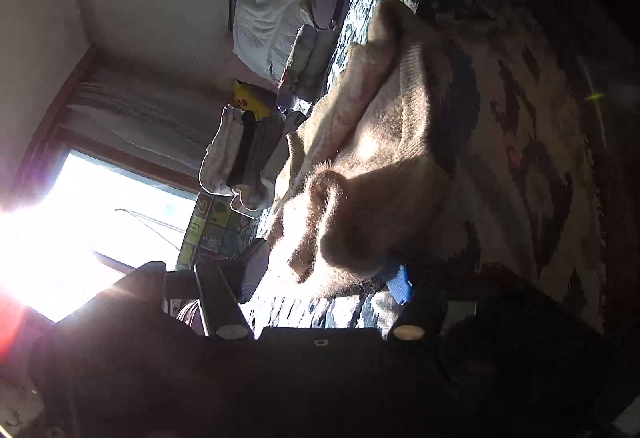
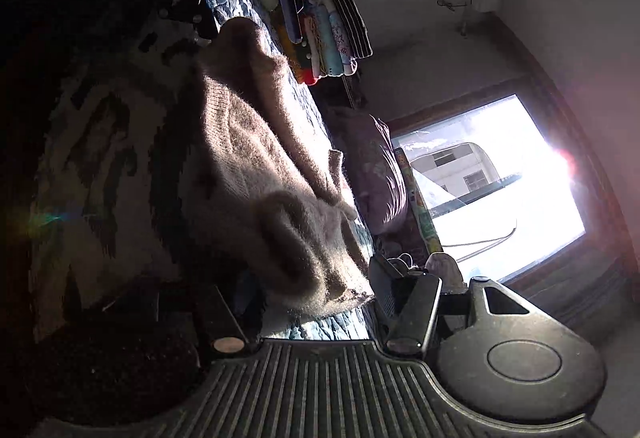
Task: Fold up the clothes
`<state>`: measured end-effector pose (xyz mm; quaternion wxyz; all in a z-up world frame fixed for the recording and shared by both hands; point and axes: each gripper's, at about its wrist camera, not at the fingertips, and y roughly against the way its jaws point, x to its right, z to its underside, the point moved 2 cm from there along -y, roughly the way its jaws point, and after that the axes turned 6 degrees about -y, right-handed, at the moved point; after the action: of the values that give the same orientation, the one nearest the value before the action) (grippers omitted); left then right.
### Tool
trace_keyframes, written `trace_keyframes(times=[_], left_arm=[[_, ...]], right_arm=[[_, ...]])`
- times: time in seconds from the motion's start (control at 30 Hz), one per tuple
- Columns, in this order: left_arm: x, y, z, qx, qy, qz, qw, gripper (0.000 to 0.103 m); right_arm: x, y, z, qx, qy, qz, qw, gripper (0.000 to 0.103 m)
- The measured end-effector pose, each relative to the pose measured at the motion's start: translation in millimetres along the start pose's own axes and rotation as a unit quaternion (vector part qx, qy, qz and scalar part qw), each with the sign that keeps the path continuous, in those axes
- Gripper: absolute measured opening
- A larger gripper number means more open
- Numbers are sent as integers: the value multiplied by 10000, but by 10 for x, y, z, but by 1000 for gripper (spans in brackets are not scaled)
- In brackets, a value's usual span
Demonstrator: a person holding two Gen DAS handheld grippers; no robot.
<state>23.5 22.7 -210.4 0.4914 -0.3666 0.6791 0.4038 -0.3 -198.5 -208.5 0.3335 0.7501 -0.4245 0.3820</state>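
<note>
On right view only, striped folded stack point(image 2: 352, 26)

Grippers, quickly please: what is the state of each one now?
Left gripper: open, the fuzzy beige sweater lies between its fingers.
Right gripper: open, around the sweater's edge.

A lived-in bedroom at home. Ahead of the fingers lies a bed under a patterned quilt point(image 1: 360, 18), with stacks of folded clothes point(image 2: 332, 38) along its far edge, a yellow plush toy point(image 1: 248, 100), and a sunlit window point(image 2: 492, 190) off to one side.
</note>
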Motion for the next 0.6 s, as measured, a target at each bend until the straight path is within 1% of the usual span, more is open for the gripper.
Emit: trace_keyframes(times=[0.03,0.1,0.23,0.3,0.33,0.37,0.4,0.43,0.53,0.6], left_arm=[[20,-9,-3,42,-61,-23,10000,63],[39,-10,44,103,-117,-31,9999,63],[98,-61,123,241,-435,-124,9987,63],[94,-132,100,340,-578,-136,9977,63],[93,-168,91,379,-657,-137,9970,63],[90,-202,83,406,-724,-119,9965,62],[82,-223,77,387,-743,-39,9965,47],[79,-225,62,343,-720,56,9968,26],[42,-213,-9,185,-561,217,9980,22],[-16,-152,-57,114,-441,237,9987,21]], right_arm=[[53,-10,6,-26,-110,12,9999,60],[69,-38,55,-35,-86,-76,9999,59],[-67,-104,71,264,359,-111,9989,58],[-66,-176,42,335,392,-96,9986,59],[-56,-204,32,315,370,-137,9987,57],[-46,-213,16,236,312,-308,9988,53],[-37,-222,-1,157,254,-476,9984,32],[-39,-225,-27,63,228,-562,9981,26],[24,-186,-98,-53,-48,-686,9976,23],[93,-102,-152,-89,-272,-577,9979,23]])
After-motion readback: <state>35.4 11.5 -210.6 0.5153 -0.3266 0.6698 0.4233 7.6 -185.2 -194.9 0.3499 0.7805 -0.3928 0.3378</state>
